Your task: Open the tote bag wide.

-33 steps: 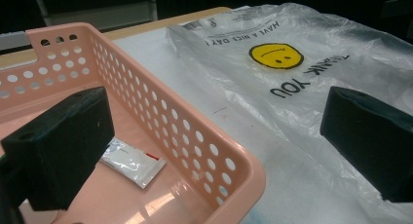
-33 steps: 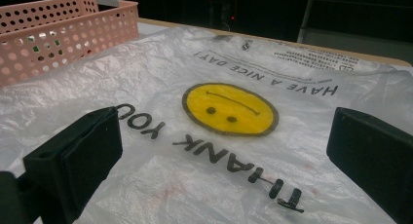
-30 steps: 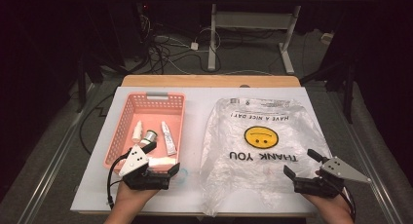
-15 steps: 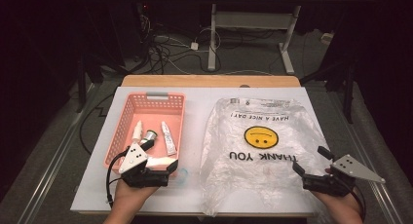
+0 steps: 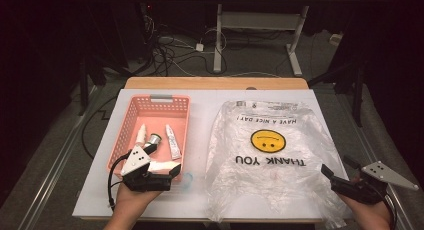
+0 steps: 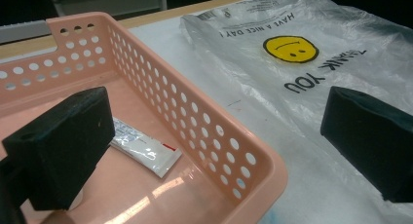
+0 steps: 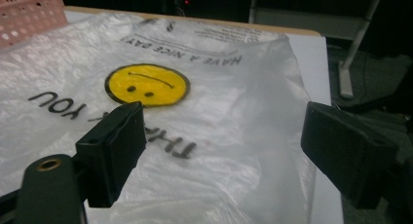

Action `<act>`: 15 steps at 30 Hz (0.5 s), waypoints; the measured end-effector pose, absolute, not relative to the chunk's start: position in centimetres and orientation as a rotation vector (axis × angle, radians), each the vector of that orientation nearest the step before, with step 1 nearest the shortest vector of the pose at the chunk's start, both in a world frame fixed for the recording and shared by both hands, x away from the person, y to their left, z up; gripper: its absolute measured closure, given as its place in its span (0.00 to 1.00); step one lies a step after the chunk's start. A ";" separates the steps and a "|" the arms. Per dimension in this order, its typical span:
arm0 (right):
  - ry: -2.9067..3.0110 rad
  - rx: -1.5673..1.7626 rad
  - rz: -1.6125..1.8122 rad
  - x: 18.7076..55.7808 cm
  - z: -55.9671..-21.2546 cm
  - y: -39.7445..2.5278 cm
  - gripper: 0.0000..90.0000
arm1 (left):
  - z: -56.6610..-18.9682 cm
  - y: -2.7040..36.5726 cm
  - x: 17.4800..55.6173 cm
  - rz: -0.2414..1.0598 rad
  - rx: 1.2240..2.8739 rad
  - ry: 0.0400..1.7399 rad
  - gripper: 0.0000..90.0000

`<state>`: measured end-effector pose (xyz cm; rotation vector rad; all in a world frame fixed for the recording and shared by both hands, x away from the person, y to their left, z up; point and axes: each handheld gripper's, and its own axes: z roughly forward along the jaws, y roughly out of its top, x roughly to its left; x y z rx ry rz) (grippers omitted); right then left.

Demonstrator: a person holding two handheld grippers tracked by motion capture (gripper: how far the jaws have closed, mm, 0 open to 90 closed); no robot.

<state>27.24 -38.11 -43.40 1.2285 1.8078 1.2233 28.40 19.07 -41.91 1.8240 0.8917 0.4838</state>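
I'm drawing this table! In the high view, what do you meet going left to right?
Pink basket → white tube inside it → clear plastic bag with the yellow smiley face → right claw.

Left gripper jaws wide apart, straddling the near corner of the pink basket: one jaw over the basket floor, the other over the plastic bag. White tube lies flat inside the basket, just beside the inner jaw
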 end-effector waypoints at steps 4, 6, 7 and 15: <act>1.809 1.300 1.203 26.9 -43.5 -39.0 0.26 | -41.5 19.1 28.6 0.485 1.848 0.900 0.00; 1.821 1.327 1.172 26.7 -43.5 -39.6 0.29 | -41.7 18.9 28.5 0.505 1.866 0.884 0.00; 1.832 1.339 1.143 26.6 -43.7 -39.9 0.30 | -41.7 18.9 28.5 0.505 1.866 0.884 0.00; 1.857 1.497 1.085 25.1 -46.5 -42.0 0.46 | -41.9 19.3 27.8 0.483 1.820 0.872 0.00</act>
